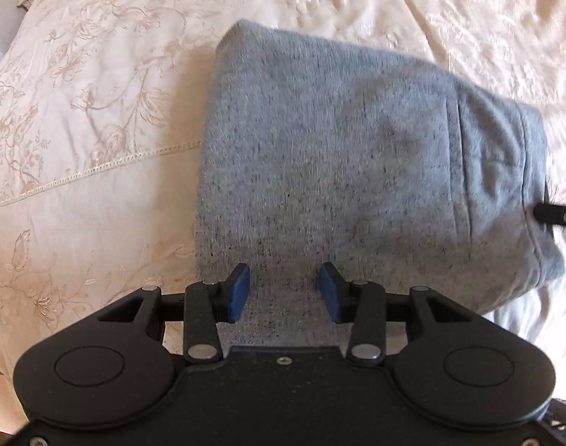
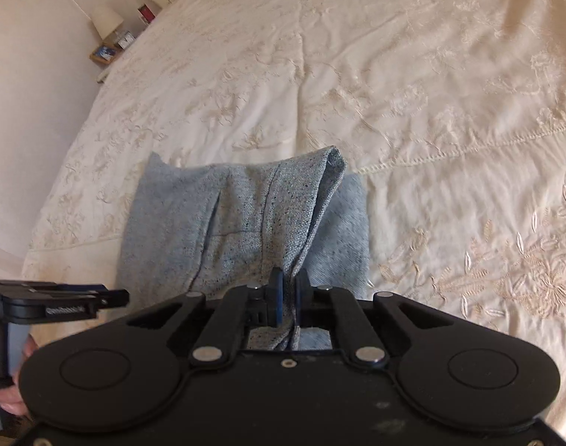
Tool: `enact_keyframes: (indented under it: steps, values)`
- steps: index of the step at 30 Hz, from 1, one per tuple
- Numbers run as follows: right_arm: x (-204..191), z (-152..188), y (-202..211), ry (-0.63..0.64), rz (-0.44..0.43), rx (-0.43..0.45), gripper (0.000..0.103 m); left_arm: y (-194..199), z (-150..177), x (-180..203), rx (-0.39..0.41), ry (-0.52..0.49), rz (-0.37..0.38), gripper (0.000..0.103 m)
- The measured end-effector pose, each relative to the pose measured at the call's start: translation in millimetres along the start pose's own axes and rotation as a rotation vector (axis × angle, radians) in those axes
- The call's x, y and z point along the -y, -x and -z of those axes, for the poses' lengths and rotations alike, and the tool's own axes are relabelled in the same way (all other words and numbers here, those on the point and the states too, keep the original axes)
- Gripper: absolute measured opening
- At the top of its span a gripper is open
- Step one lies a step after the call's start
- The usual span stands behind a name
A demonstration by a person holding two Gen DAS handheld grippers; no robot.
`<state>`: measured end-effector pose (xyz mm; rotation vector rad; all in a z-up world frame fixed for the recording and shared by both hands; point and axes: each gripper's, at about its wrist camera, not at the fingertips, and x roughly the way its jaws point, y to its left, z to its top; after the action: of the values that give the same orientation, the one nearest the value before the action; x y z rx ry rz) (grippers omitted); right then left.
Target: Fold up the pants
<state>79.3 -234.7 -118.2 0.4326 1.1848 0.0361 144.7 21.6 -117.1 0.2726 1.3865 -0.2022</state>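
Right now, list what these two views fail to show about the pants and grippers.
- Left wrist: near end of the pants hidden by the left gripper body.
- Left wrist: right gripper cut off by the frame edge.
- Right wrist: pinched layer count hidden between the right gripper's fingers.

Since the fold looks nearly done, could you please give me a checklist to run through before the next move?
1. Right tongs shut on the grey pants: ok, cloth is pinched between the pads.
2. Left tongs free: ok, open over the pants, nothing between the pads.
3. Held layer lifted: ok, it rises off the flat layer below.
4. Pants fully on the bedspread: cannot tell, the near edge is hidden behind the tongs.
5. Edges aligned: not ok, the raised layer bunches toward the grip.
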Motion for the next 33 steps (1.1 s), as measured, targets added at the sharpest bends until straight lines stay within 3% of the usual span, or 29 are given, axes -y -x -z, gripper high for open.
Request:
enact_keyframes:
  steps: [3, 8, 12, 15, 19, 23, 27, 33]
  values:
    - [6.4, 0.4, -17.2, -0.030, 0.085, -0.047, 0.011, 17.8, -4.9, 2.0, 0.069, -0.034, -0.002, 0.047]
    - [-10.3, -15.6, 16.9, -0.001, 0.093, 0.119, 0.018, 33.9, -46.8, -2.9, 0.186, -0.021, -0.004, 0.048]
    - [-26.6, -36.6, 2.1, 0.060, 0.081, 0.110, 0.018, 13.7, -90.9, -9.7, 0.222, 0.008, -0.037, 0.048]
    - [-36.0, -47.9, -16.9, 0.090, 0.090, 0.088, 0.018, -15.4, -119.0, -13.3, 0.201, 0.005, -0.084, 0.049]
    - [-43.1, -63.3, -47.7, 0.124, 0.142, 0.047, 0.018, -63.3, -142.7, -25.5, 0.112, 0.020, -0.147, 0.054]
    - [-41.7, -76.2, -68.3, 0.134, 0.161, 0.042, 0.018, -80.3, -152.1, -36.3, 0.094, 0.043, -0.122, 0.059]
    - [-40.8, -87.1, -80.1, 0.149, 0.189, 0.060, 0.022, -65.1, -147.5, -37.3, 0.115, 0.022, -0.118, 0.057]
    - [-41.2, -87.9, -67.1, 0.112, 0.187, 0.077, 0.025, -16.2, -100.5, -36.1, 0.167, -0.007, -0.091, 0.057]
